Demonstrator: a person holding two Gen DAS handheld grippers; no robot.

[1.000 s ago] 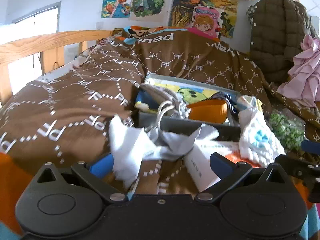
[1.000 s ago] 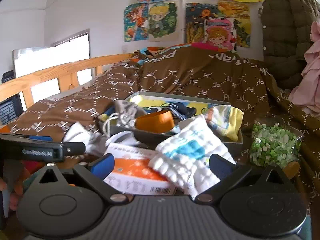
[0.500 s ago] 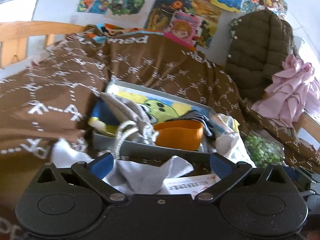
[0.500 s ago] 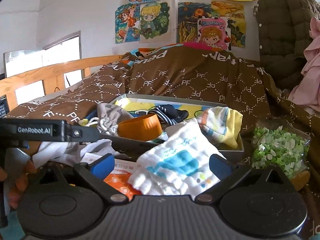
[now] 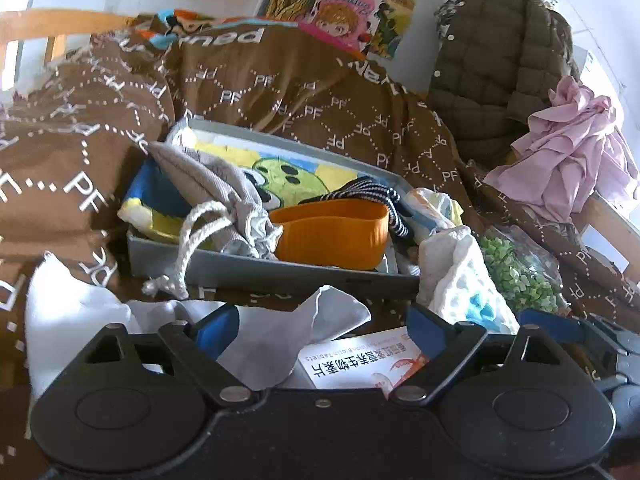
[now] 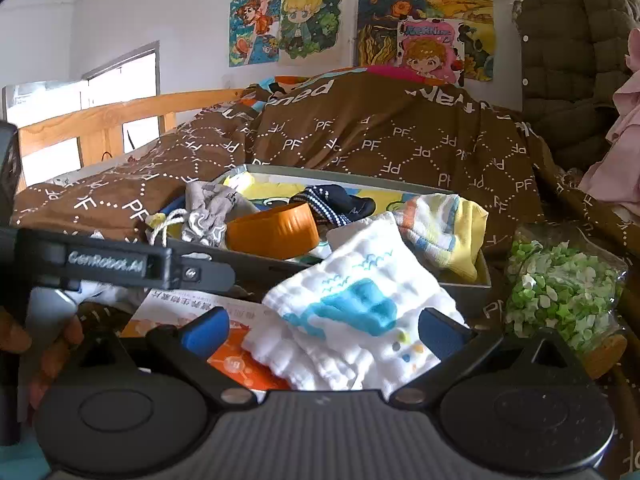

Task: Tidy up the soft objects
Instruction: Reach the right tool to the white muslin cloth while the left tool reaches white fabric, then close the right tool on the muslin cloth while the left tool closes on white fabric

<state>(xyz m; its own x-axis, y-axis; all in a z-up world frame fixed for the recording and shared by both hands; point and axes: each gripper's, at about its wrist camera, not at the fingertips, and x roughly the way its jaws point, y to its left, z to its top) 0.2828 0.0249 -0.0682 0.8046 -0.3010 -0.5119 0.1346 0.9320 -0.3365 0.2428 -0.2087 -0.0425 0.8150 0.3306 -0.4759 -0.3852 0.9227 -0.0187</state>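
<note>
Bed covered by a brown PF-print quilt [image 5: 280, 92], cartoon posters [image 6: 296, 20] on the wall behind. Left hand-held gripper [image 5: 324, 328] released, fingers spread wide over a crumpled white cloth [image 5: 276, 336] lying directly ahead between them; a printed tablet box [image 5: 352, 364] sits just right of that cloth. Beyond, a grey tray [image 5: 256, 268] holds a grey drawstring pouch [image 5: 216, 196], an orange band [image 5: 332, 236] and a striped sock [image 5: 372, 196]. Right hand-held gripper [image 6: 324, 328] also released, fingers either side of a white towel with blue print [image 6: 352, 312] draped over the tray's near edge. Bag of green pieces [image 6: 560, 284] to its right.
</note>
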